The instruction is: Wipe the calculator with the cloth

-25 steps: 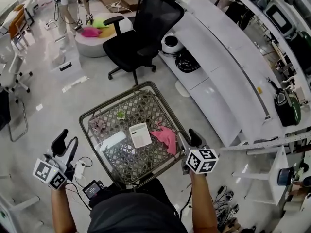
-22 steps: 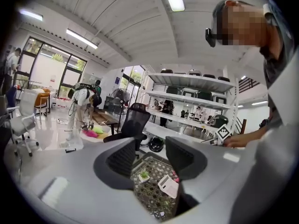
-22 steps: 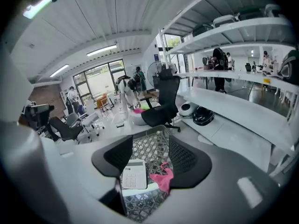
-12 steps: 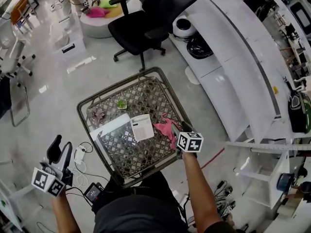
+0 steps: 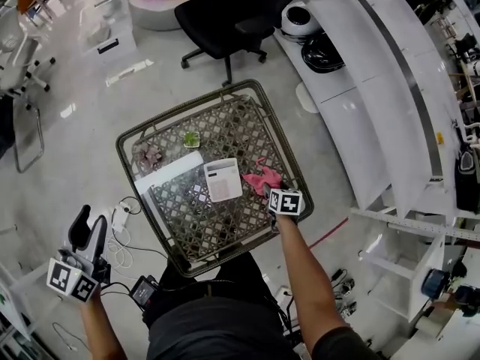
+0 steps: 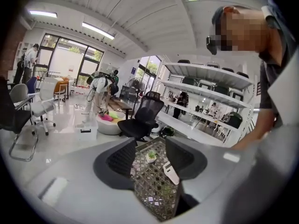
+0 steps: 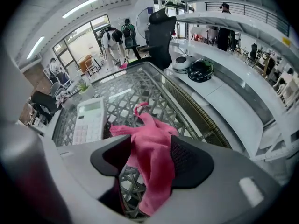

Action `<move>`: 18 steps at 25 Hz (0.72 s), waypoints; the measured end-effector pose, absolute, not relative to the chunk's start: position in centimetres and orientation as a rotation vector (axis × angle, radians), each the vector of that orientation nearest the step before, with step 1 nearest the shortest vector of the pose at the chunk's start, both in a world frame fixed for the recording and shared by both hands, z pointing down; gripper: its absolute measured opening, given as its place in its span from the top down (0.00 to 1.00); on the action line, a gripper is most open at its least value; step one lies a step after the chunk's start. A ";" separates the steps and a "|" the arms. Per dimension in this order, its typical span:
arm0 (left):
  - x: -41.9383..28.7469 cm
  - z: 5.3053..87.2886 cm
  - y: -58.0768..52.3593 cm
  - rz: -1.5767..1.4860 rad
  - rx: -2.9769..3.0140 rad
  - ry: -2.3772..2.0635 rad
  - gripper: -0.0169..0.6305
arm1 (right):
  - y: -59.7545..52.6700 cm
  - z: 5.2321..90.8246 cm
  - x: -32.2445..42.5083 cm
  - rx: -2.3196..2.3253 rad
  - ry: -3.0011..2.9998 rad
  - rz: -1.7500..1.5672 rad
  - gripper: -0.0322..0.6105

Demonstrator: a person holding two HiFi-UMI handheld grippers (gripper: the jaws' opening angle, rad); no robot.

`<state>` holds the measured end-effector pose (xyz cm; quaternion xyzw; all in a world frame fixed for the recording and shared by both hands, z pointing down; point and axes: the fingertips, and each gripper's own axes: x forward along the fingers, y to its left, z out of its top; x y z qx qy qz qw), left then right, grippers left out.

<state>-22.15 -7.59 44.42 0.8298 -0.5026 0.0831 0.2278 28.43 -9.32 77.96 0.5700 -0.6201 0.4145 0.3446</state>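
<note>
A white calculator (image 5: 223,179) lies flat near the middle of the glass-topped wicker table (image 5: 132,136). A crumpled pink cloth (image 5: 262,178) lies just to its right. My right gripper (image 5: 277,191) points steeply down over the cloth at the table's right edge. In the right gripper view its jaws are opening, and the cloth (image 7: 152,148) lies between them on the glass, brushing the right pad. The calculator (image 7: 89,120) is to the left there. My left gripper (image 5: 85,227) hangs open and holds nothing, off the table's near left corner over the floor. Its view looks across the table at the calculator (image 6: 171,172).
A small potted plant (image 5: 192,138) and a greyish crumpled rag (image 5: 150,156) sit on the table's far left part. A black office chair (image 5: 232,17) stands beyond the table. A long white counter (image 5: 375,88) runs along the right. Cables (image 5: 120,220) lie on the floor by my left gripper.
My right gripper has dropped from beside the table down onto the pink cloth. My left gripper has sunk a little. The table now sits higher in the head view.
</note>
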 end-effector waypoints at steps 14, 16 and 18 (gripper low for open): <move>-23.7 45.5 -6.7 0.220 2.234 -1.418 0.63 | -9.1 80.0 27.8 1.372 -1.591 1.092 0.79; -24.0 45.6 -6.6 0.216 2.232 -1.421 0.63 | -9.9 79.0 27.0 1.399 -1.631 1.083 0.79; -24.3 45.7 -6.5 0.213 2.228 -1.427 0.63 | -11.0 77.5 25.7 1.426 -1.691 1.061 0.80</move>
